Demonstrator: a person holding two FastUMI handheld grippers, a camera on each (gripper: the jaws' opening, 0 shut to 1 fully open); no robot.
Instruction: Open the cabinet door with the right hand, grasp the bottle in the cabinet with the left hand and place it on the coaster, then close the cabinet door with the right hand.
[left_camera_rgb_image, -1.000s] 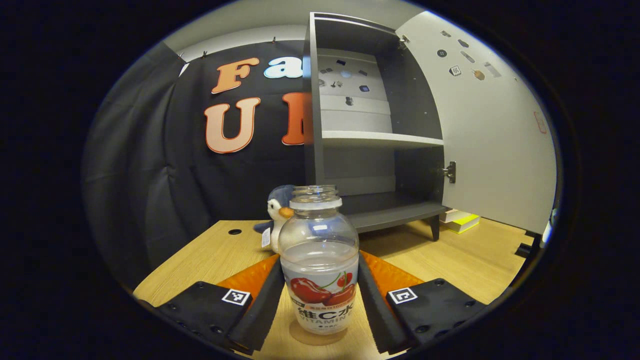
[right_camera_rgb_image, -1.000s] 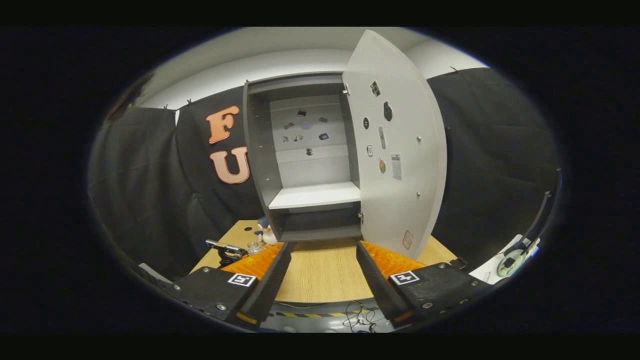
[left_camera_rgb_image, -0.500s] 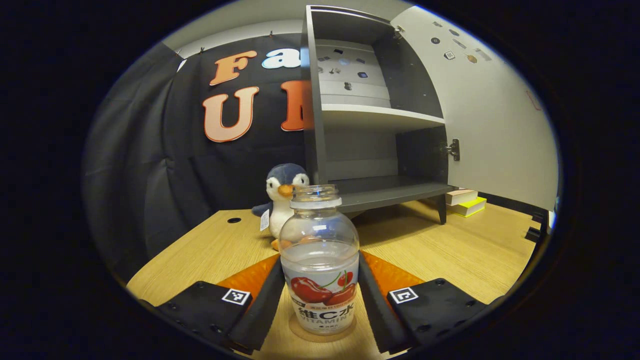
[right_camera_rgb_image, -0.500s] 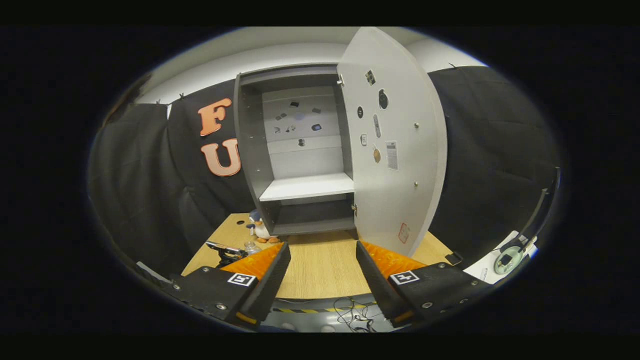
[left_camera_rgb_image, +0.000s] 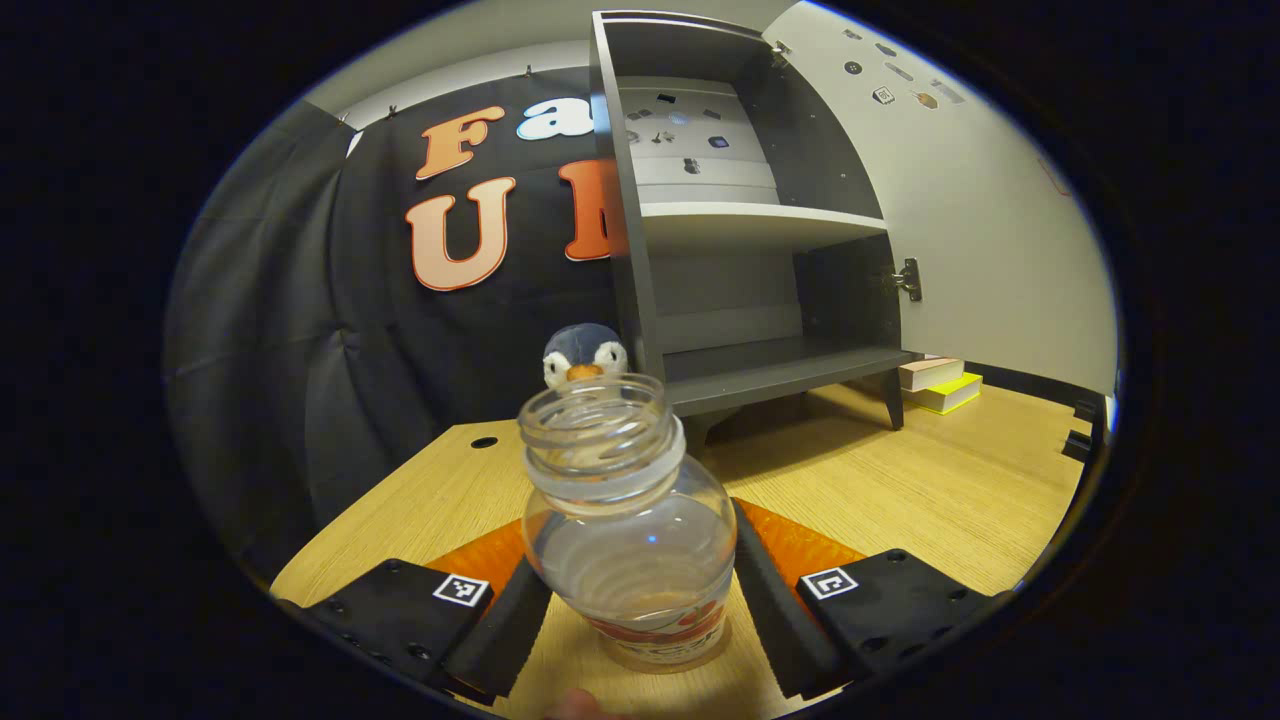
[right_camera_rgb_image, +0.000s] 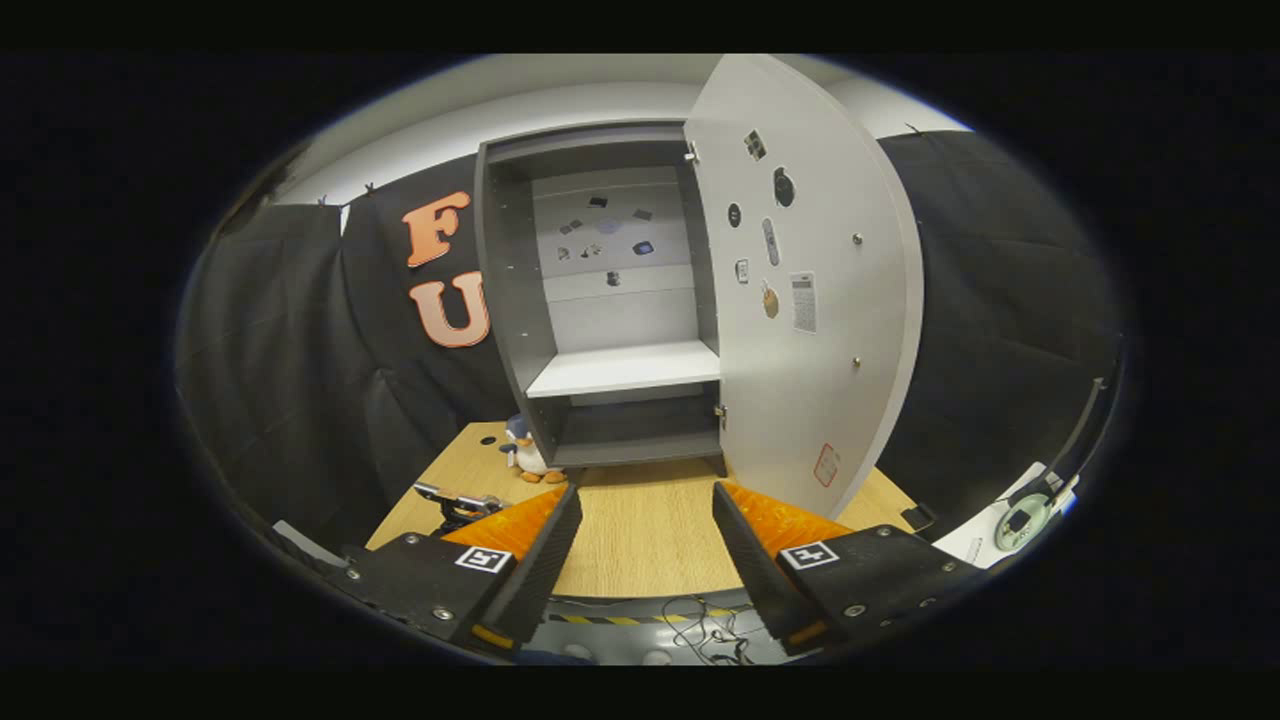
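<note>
In the left gripper view, the bottle (left_camera_rgb_image: 628, 530) stands between the left gripper (left_camera_rgb_image: 635, 625) fingers, uncapped and clear, with a red-printed label low on its body, and it tilts so that its mouth leans toward the camera. The fingers sit close on either side of it, but whether they press on it or have let go cannot be told. The coaster itself cannot be made out beneath the bottle, whose base is at the wooden counter (left_camera_rgb_image: 900, 500). Behind the bottle's mouth a penguin toy (left_camera_rgb_image: 585, 355) peeks up, just beside the cabinet (left_camera_rgb_image: 625, 200). The cabinet is open, its two shelves bare, and the door (left_camera_rgb_image: 1000, 220) is swung wide to the right, with small stickers on its inner face. A few books (left_camera_rgb_image: 940, 385) lie on the counter beneath the door. In the right gripper view, the right gripper (right_camera_rgb_image: 640, 555) hangs before the counter's near edge with its fingers spread wide apart and nothing between them. Ahead stands the open cabinet, its door angled out to the right, well apart from the fingers. The penguin sits at the cabinet's lower left corner.
</note>
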